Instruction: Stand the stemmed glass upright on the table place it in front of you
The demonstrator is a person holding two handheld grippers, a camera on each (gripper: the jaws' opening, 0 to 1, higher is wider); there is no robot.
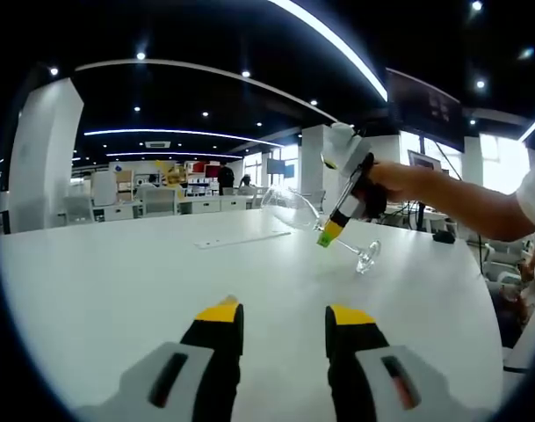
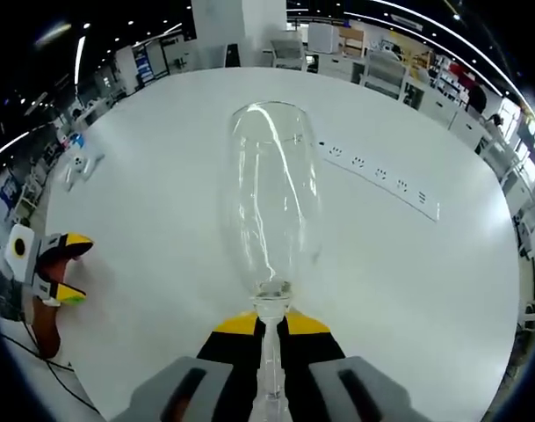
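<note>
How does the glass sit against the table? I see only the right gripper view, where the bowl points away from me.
Observer: In the left gripper view the stemmed glass is tilted, with the bowl higher than the foot, and the right gripper is shut on its stem.
Operator: Where is the foot now?
Observer: The foot hangs low, close over the table. I cannot tell whether it touches.

One stemmed glass (image 2: 271, 211), two grippers, left (image 1: 285, 318) and right (image 2: 271, 327), and one white table (image 1: 118, 281)
</note>
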